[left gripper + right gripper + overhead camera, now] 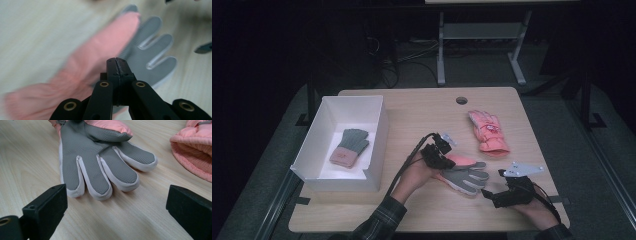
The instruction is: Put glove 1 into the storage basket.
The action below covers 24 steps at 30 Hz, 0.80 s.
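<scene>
A pink glove with a grey palm (464,175) lies palm up in the middle of the wooden table, its fingers (100,162) pointing to the near right. My left gripper (446,161) is over its cuff end. Its jaws (116,61) are shut with no fabric showing between the tips, and the glove (150,50) lies just beyond them. My right gripper (493,182) stands open by the glove's fingertips, jaws wide (117,205) with bare table between them. A second pink glove (488,131) lies back up farther right (195,150).
A white box (339,180) stands at the table's left with a green and pink knit glove (349,146) inside. A round cable hole (461,100) sits near the far edge. A white desk frame (482,32) stands beyond on the dark floor.
</scene>
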Each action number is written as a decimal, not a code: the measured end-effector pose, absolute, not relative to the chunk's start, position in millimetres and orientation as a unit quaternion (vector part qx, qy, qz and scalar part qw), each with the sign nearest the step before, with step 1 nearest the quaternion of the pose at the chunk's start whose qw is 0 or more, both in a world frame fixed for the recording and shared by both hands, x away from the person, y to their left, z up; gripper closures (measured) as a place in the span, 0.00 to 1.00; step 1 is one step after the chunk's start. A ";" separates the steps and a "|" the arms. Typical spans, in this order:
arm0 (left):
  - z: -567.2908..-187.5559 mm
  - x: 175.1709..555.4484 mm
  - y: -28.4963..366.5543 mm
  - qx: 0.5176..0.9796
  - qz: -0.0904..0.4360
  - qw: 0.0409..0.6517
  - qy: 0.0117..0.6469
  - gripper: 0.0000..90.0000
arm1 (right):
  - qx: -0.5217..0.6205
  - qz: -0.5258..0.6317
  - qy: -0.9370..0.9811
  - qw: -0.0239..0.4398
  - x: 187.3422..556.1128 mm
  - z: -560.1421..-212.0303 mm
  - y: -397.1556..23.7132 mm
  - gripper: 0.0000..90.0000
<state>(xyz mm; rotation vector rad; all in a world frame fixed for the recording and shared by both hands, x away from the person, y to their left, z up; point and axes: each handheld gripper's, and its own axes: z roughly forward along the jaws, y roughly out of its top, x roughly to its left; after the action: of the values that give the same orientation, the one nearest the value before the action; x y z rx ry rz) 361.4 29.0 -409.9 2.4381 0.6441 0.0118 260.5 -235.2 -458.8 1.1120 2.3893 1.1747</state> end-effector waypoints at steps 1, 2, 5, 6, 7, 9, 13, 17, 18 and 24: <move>-403.9 370.5 34.1 0.916 0.016 0.311 0.254 1.00 | 0.382 0.404 0.821 0.128 260.5 -458.8 -235.0 0.04; -403.9 370.5 34.1 0.916 0.016 0.311 0.254 1.00 | 0.382 0.404 0.821 0.128 260.5 -458.8 -235.0 0.04; -400.1 392.2 43.1 0.909 0.040 0.307 0.277 1.00 | 0.383 0.404 0.821 0.127 260.5 -458.8 -234.5 0.04; -400.1 392.2 43.1 0.909 0.040 0.307 0.277 1.00 | 0.383 0.404 0.821 0.127 260.5 -458.8 -234.5 0.04; -401.6 399.5 46.0 0.910 0.044 0.301 0.281 1.00 | 0.382 0.404 0.821 0.127 260.6 -458.8 -234.6 0.04; -406.8 408.7 47.9 0.909 0.044 0.292 0.293 1.00 | 0.382 0.405 0.821 0.126 260.6 -458.9 -234.4 0.04; -420.3 418.7 47.8 0.914 0.037 0.267 0.302 1.00 | 0.382 0.406 0.821 0.126 261.0 -459.0 -234.6 0.04; -425.1 415.3 48.5 0.920 0.035 0.251 0.300 1.00 | 0.382 0.406 0.821 0.127 260.9 -458.8 -235.3 0.04; -424.9 413.0 49.1 0.920 0.035 0.250 0.300 1.00 | 0.381 0.406 0.821 0.126 261.0 -458.8 -235.5 0.04; -420.9 397.7 57.6 0.923 0.029 0.250 0.293 1.00 | 0.383 0.406 0.820 0.126 261.0 -458.9 -234.6 0.04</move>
<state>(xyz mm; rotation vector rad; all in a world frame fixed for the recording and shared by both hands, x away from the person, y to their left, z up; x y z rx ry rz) 397.7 57.6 -420.9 2.5126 0.7970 0.0788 261.0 -234.6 -458.9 1.1146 2.3895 1.1816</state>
